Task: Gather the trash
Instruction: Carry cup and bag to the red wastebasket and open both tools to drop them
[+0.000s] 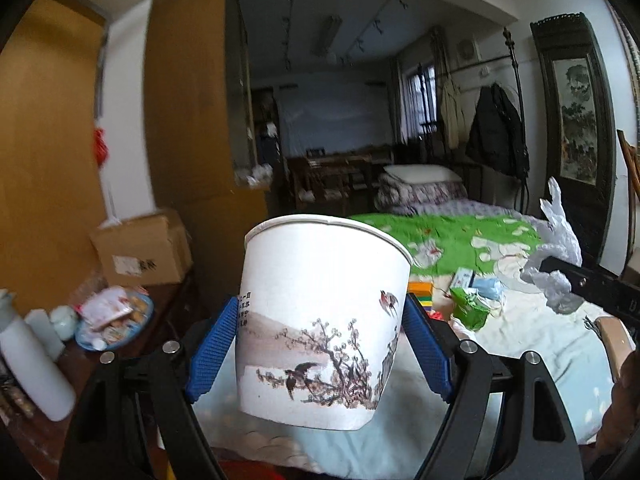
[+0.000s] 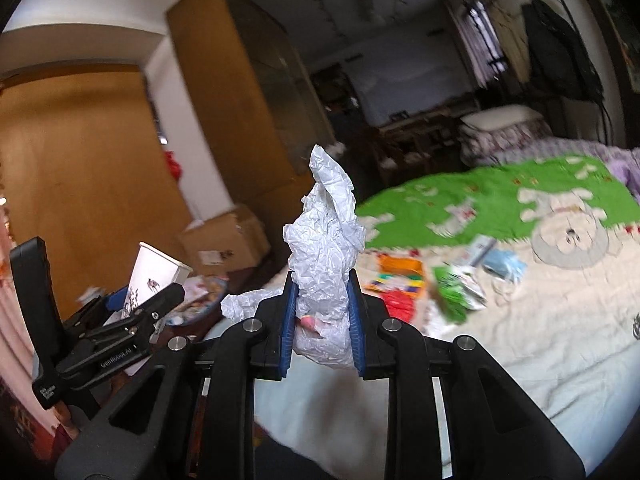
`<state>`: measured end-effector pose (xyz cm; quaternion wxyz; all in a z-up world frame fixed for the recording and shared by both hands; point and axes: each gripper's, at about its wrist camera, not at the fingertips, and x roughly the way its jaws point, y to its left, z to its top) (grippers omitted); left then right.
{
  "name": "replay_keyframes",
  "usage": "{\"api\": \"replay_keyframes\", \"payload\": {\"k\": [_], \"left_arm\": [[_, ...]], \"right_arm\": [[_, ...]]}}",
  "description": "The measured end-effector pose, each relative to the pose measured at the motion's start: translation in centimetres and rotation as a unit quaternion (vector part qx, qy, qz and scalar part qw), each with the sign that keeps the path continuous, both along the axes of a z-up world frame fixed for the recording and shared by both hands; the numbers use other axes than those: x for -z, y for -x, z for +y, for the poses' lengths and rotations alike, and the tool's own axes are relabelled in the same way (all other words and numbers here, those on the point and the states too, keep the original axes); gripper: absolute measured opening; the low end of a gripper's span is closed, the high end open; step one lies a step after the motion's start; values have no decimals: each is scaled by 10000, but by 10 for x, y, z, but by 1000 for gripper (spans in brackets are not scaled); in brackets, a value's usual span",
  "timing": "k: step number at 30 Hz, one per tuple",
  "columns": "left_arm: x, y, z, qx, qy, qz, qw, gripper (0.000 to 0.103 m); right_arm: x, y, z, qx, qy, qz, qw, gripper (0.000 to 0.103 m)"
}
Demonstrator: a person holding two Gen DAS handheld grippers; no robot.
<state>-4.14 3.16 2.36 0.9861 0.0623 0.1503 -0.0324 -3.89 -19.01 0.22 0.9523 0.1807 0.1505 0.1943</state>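
A white paper cup (image 1: 320, 320) painted with birds and blossom branches sits upright between the blue pads of my left gripper (image 1: 320, 344), which press on its two sides above the bed. The same cup (image 2: 154, 276) and left gripper (image 2: 132, 320) show at the left of the right wrist view. My right gripper (image 2: 322, 316) is shut on a crumpled white plastic bag (image 2: 326, 248) that sticks up from its jaws. That bag (image 1: 556, 248) appears at the right of the left wrist view. On the bed lie a green packet (image 2: 456, 292), a blue face mask (image 2: 504, 266) and colourful wrappers (image 2: 400, 276).
The bed (image 1: 540, 340) has a pale sheet and a green quilt (image 1: 440, 232). To the left stands a dark side table with a plate of snacks (image 1: 116, 320) and a white bottle (image 1: 32, 368). A cardboard box (image 1: 140, 248) and a tall wooden wardrobe (image 1: 188, 100) lie behind.
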Motion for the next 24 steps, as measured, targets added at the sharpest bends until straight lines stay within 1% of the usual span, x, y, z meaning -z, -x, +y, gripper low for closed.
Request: {"api": "replay_keyframes", "payload": {"k": [4, 7, 10, 13, 16, 18, 19, 20, 21, 22, 24], "left_arm": [[-9, 37, 16, -159, -88, -261, 9995, 81], [-8, 59, 30, -338, -195, -357, 9986, 81], [-2, 72, 48, -515, -220, -308, 9980, 81], [15, 71, 68, -680, -190, -69, 9975, 81], [42, 60, 90, -769, -81, 398, 9962, 82], [68, 47, 106, -708, 92, 876, 9936, 82], [83, 38, 114, -628, 193, 1173, 9909, 86], [101, 28, 122, -588, 283, 1508, 9864, 89], [119, 18, 130, -561, 367, 1841, 9806, 94], [136, 10, 138, -582, 434, 2120, 9746, 95], [158, -1, 152, -731, 558, 2449, 9652, 95]], "right_arm": [[-14, 22, 20, -319, 45, -161, 9994, 26], [-18, 34, 38, -530, 141, -231, 9982, 26], [-19, 38, 57, -755, 239, -202, 9967, 26], [-16, 36, 78, -974, 358, -106, 9945, 26], [-7, 30, 98, -1182, 460, 79, 9919, 26], [2, 23, 111, -1282, 561, 241, 9899, 26], [5, 22, 117, -1308, 593, 299, 9892, 26], [11, 18, 123, -1344, 635, 392, 9881, 26], [16, 14, 127, -1372, 672, 474, 9871, 26], [22, 9, 133, -1403, 716, 579, 9858, 26], [34, -1, 144, -1463, 804, 784, 9828, 26]]}}
